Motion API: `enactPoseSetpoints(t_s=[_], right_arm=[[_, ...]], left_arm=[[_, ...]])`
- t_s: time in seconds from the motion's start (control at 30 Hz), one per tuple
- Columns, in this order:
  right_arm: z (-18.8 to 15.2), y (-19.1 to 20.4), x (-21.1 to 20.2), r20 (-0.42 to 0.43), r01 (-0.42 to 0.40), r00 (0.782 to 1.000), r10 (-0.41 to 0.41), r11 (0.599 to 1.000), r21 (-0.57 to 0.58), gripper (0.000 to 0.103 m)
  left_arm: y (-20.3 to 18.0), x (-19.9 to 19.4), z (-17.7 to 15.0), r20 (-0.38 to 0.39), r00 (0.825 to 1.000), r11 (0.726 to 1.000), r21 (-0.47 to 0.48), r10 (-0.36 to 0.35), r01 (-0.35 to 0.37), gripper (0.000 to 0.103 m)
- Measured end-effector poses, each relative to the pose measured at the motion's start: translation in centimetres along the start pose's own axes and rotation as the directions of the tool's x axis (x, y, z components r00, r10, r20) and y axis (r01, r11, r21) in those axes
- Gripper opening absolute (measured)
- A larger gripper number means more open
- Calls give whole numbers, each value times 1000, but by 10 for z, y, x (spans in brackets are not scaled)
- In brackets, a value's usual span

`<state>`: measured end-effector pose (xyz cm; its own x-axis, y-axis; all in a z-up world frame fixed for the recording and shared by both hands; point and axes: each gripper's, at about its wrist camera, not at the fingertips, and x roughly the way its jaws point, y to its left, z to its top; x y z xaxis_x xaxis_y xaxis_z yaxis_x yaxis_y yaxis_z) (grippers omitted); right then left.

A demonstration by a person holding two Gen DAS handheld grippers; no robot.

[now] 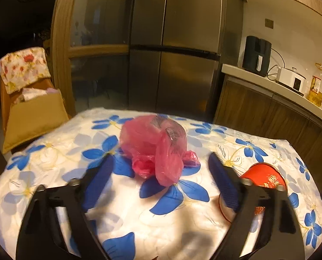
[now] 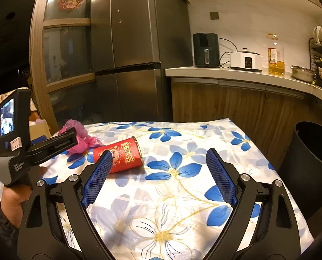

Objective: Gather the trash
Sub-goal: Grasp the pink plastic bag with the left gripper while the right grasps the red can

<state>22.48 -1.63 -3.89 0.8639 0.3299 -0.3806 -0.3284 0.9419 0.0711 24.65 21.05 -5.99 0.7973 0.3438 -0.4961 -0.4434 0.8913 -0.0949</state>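
The left gripper (image 1: 161,169) is standing with its blue pads spread apart and gripping nothing; a crumpled pink plastic bag (image 1: 154,147) is lying on the flowered tablecloth (image 1: 117,214) just ahead at 12 o'clock, its near end reaching in between the fingertips without touching either pad. A red cup (image 1: 265,179) printed with gold characters is lying on its side at 3 o'clock, partly hidden behind the right-hand finger. Motion blur is softening the bag, so what is inside it is hard to make out.

The right gripper (image 2: 158,159) is also standing wide and empty. From its view the red cup (image 2: 119,157) is lying at 10 o'clock, its base just behind the left-hand pad, its mouth facing toward 3 o'clock. The pink bag (image 2: 78,138) is sitting further out at 10 o'clock, half covered by the left gripper's black body (image 2: 44,149). A dark round bin (image 2: 312,160) is standing off the table's edge at 3 o'clock. Behind, at 12 o'clock, a steel refrigerator (image 2: 128,65) and a counter (image 2: 236,73) with appliances are filling the background
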Motion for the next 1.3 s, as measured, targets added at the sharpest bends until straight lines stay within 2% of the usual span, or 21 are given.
enactPoseSetpoints(t_s=[0.03,0.1,0.17,0.2,0.27,0.37,0.47,0.63,0.97,1.3], right_arm=[[0,1,2,-2,0,1000,0,1000,-4,87],[-1,1,6,-11,-6,1000,6,1000,-4,87],[-2,3,9,-18,-14,1000,14,1000,-4,87],[-2,4,11,-24,-21,1000,20,1000,-8,87],[-3,6,15,-31,-31,999,31,999,-16,87],[-5,10,19,-42,-50,998,49,998,-28,87],[-6,14,23,-49,-70,996,68,997,-36,88],[-8,18,30,-56,-95,994,93,995,-41,98],[-7,36,59,-112,-143,985,132,985,-95,98],[-6,53,89,-174,-168,974,143,976,-136,98]], left_arm=[[2,5,0,-21,1000,1000,-9,-9,9,68],[4,11,-2,-45,999,1000,-20,-21,20,61],[4,16,-3,-72,997,999,-28,-33,31,42],[5,19,-4,-87,995,999,-33,-42,40,38],[7,23,-5,-100,993,998,-42,-55,51,24],[10,26,-7,-109,991,996,-58,-74,68,12],[11,26,-8,-107,989,994,-63,-98,91,5],[14,10,-7,-55,992,991,-76,-116,112,2],[39,-54,-25,25,996,985,-150,-82,85,2],[49,-66,-30,33,995,981,-167,-92,96,2]])
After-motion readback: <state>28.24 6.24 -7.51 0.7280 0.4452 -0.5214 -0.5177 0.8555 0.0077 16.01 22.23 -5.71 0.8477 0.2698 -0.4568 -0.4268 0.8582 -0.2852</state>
